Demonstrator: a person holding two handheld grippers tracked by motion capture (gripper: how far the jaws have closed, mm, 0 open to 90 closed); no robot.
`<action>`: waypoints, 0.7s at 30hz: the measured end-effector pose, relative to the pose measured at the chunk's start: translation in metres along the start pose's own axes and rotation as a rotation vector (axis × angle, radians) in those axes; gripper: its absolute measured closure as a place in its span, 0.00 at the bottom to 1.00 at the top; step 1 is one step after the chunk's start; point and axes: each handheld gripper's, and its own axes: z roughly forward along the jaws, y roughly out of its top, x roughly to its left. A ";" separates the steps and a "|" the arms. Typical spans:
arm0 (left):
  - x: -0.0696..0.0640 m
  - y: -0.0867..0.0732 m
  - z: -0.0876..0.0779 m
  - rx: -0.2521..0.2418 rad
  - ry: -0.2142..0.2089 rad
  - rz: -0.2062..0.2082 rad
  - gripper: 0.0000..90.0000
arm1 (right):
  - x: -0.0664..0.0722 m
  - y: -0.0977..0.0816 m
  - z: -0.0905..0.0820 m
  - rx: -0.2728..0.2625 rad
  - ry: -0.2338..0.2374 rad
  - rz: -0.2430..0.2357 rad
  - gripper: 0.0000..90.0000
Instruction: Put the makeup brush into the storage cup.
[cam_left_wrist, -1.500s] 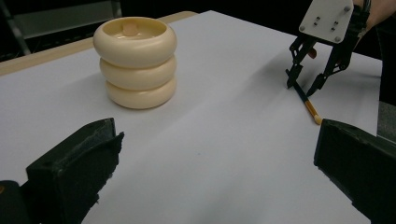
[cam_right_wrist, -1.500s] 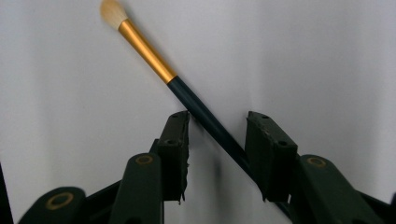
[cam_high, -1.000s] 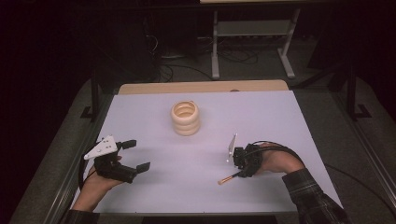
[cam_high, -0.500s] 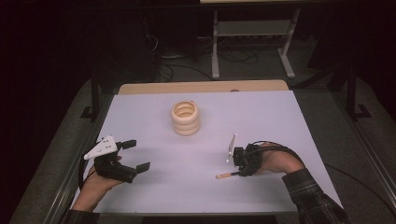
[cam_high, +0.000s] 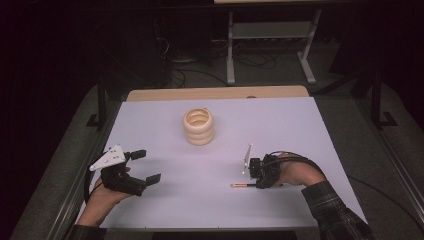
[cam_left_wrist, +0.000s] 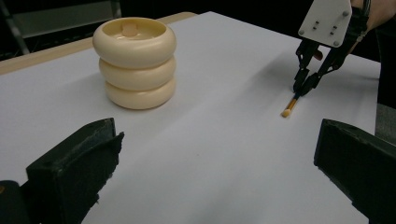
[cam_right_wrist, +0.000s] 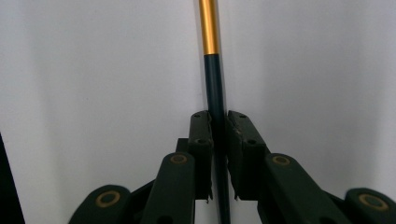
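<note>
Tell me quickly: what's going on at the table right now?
Right gripper jaws just closed on thin brush, lying on white table. Left gripper open, idle. Ribbed cream holder stands apart; nothing in the way.

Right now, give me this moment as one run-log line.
right gripper: jaws just closing, shut on brush | brush: flat on table | left gripper: open, holding nothing | ring stack: upright, untouched

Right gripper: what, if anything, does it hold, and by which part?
The right gripper grips a thin brush by its dark handle, just below the gold band, jaws having just closed.
</note>
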 end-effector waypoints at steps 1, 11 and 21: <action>0.000 0.000 0.000 0.001 0.000 0.002 0.00 | 0.000 0.000 0.000 0.002 0.000 0.003 0.88; 0.000 0.000 0.000 -0.002 -0.001 0.001 0.00 | 0.001 0.001 0.000 0.010 0.002 0.008 0.92; 0.000 0.000 -0.001 -0.001 0.001 0.000 0.00 | 0.000 -0.002 0.000 -0.011 0.001 0.022 0.92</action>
